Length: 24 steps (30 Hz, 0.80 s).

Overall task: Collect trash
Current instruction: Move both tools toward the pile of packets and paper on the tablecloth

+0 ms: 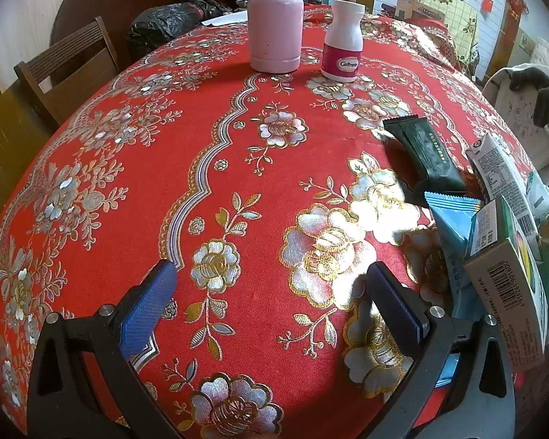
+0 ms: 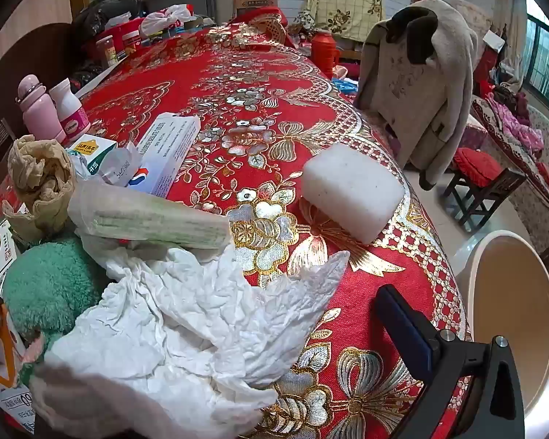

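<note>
Left gripper [image 1: 271, 280] is spread wide over bare tablecloth [image 1: 238, 190], nothing between the fingers. The trash pile sits off to its right — black wrapper [image 1: 422, 155], blue wrapper [image 1: 448, 216], a barcode box [image 1: 508, 278] stacked at the table edge.

Right gripper [image 2: 216, 333]: I only see one blue finger [image 2: 402, 323]; the other is buried under the crumpled white tissue [image 2: 186, 329], so I can't tell whether it's gripping or just parked over it. The tissue fills the space where the jaws would meet (my guess is it's the next target). Around it: a brown paper wad [image 2: 42, 179], a green-striped sleeve [image 2: 153, 219], a green fuzzy cloth [image 2: 51, 285], a white carton [image 2: 172, 142]. A white foam block [image 2: 353, 194] sits apart near the table rim, w/ the bin [image 2: 512, 314] on the floor just past that edge.

Risks as I see them:
- Tissue is loose and big — a shallow pinch could catch one flap and let the rest drag the sleeve or cloth along.
- Cloth may not be trash; grabbing it by mistake is easy since it touches the tissue.
- Pink flask [image 1: 274, 27] and pill bottle [image 1: 342, 42] stand upright, well apart from the pile, but a careless left sweep could tip them.
- Foam block near the rim could get knocked to the floor instead of into the bin.
</note>
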Available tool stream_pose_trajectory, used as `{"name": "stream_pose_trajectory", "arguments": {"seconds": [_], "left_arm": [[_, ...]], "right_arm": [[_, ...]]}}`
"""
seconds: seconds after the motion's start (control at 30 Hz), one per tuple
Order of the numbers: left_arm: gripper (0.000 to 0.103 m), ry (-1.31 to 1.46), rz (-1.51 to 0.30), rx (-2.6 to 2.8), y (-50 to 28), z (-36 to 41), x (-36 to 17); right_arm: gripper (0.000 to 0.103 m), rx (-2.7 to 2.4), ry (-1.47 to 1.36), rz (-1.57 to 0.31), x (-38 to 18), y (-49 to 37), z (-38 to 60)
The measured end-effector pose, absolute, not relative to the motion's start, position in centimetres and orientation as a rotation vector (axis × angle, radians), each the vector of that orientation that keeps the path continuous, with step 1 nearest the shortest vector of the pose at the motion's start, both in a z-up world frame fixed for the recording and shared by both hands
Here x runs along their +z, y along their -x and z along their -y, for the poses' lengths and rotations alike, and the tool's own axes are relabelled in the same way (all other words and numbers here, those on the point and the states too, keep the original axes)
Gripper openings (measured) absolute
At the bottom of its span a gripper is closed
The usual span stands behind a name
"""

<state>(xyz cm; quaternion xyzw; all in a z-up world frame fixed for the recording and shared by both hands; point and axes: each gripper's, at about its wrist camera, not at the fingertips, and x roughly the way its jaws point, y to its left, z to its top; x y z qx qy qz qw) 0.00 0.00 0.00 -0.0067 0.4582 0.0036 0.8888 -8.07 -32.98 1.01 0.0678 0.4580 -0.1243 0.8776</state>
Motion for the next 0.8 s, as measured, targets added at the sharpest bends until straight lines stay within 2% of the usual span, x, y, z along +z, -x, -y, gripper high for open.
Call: {"name": "stream_pose_trajectory", "arguments": {"seconds": [0.17,0.3,0.33,0.5,0.8], "left_arm": [[0.103,0.010,-0.995,0.004,0.1,0.0,0.2],[0.102,-0.005,-1.003,0.010,1.2,0.1,1.5],[0.102,-0.006,-0.984,0.007,1.8,0.2,2.2],[0.102,0.020,-0.915,-0.035,4.2,1.0,6.7],[0.102,0.058,-0.828,-0.101,7.7,4.8,12.9]], "right_arm": [[0.103,-0.260,-0.139,-0.956,1.0,8.1,32.9],[0.103,-0.182,-0.108,-1.047,1.4,7.7,32.9],[0.098,-0.176,-0.110,-1.064,1.6,7.9,32.9],[0.096,-0.168,-0.149,-0.991,5.7,10.5,33.2],[0.096,-0.152,-0.056,-0.861,13.8,12.9,31.9]]}}
